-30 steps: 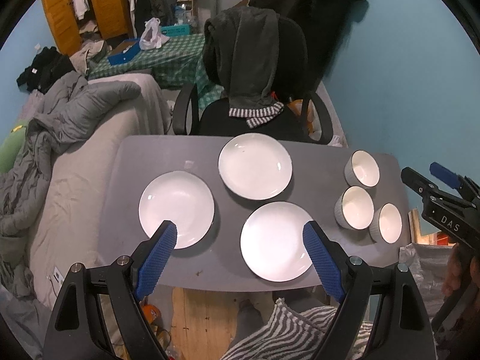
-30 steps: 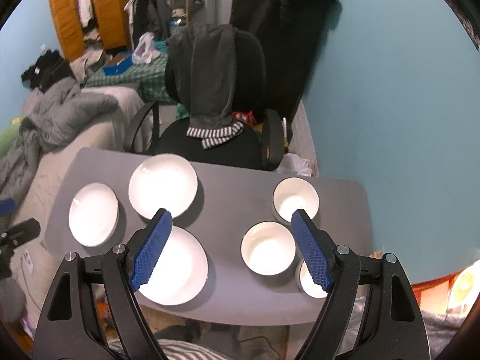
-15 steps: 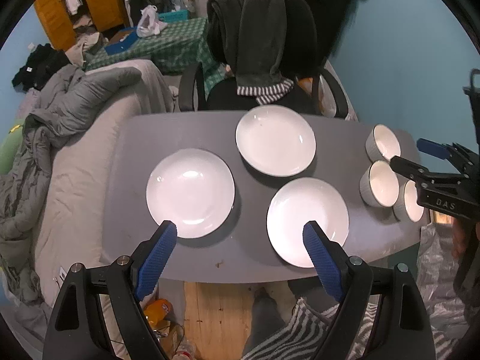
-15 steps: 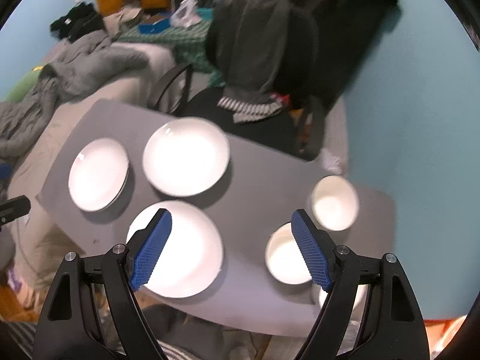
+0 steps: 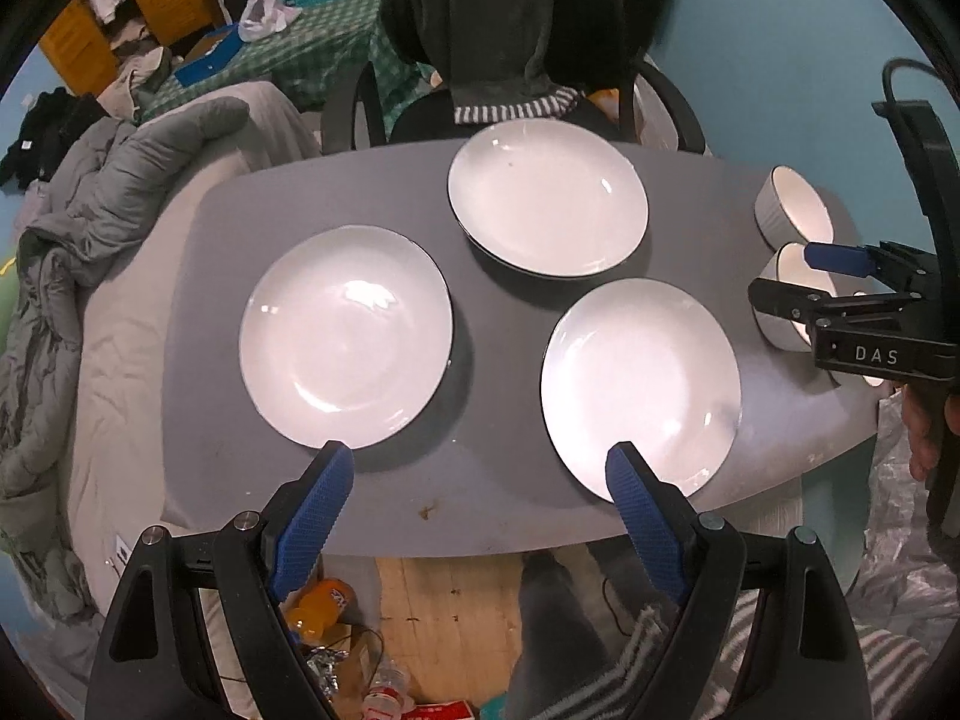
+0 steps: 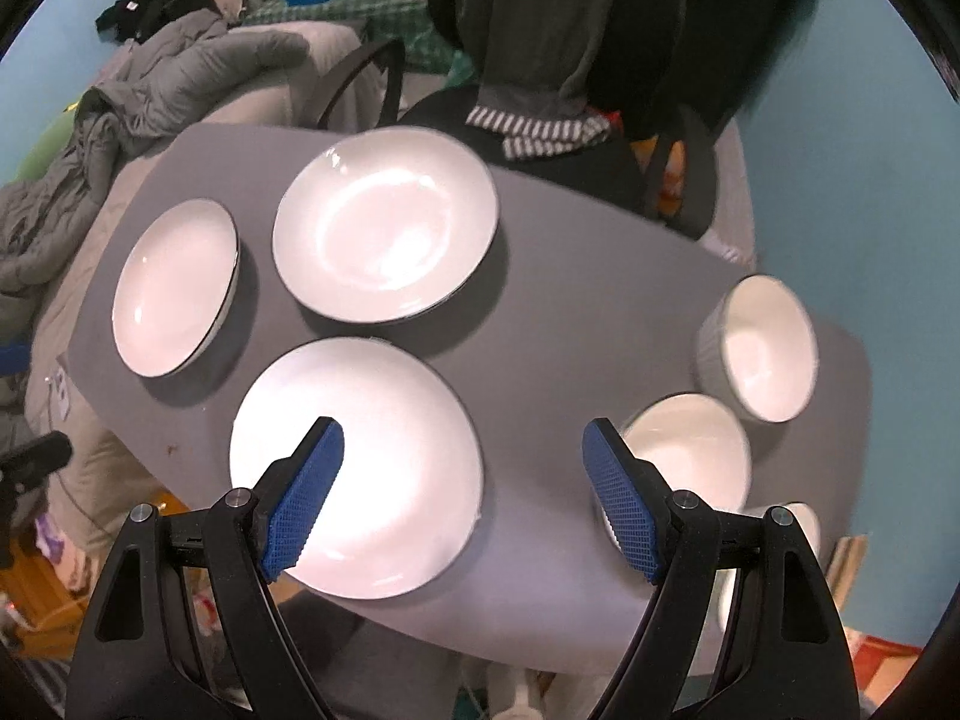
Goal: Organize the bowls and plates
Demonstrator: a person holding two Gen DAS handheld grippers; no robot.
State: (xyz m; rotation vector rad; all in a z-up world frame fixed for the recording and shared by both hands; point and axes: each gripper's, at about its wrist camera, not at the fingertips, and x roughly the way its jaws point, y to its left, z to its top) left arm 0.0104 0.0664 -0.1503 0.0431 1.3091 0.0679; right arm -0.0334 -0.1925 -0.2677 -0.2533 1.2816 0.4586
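Note:
Three white plates lie apart on the grey table (image 5: pixel 498 480): a left plate (image 5: pixel 345 333), a far plate (image 5: pixel 549 198) and a near right plate (image 5: pixel 639 384). Three white bowls stand at the table's right end: far bowl (image 6: pixel 762 345), middle bowl (image 6: pixel 684 450), and a near bowl (image 6: pixel 798 519) mostly hidden behind my right finger. My left gripper (image 5: pixel 480 498) is open over the table's near edge, between the left and near right plates. My right gripper (image 6: pixel 462 480) is open above the near right plate (image 6: pixel 360 474) and the middle bowl, and shows in the left wrist view (image 5: pixel 810 279) over the bowls.
An office chair (image 5: pixel 510 42) draped with dark clothing stands behind the table. A bed with a grey quilt (image 5: pixel 90 228) runs along the left side. Below the near edge are wooden floor, a bottle (image 5: pixel 318 600) and litter. A blue wall rises on the right.
Both grippers have come lower and closer to the table, so plates and bowls look larger. The right gripper has swung left toward the near right plate. Nothing on the table has moved.

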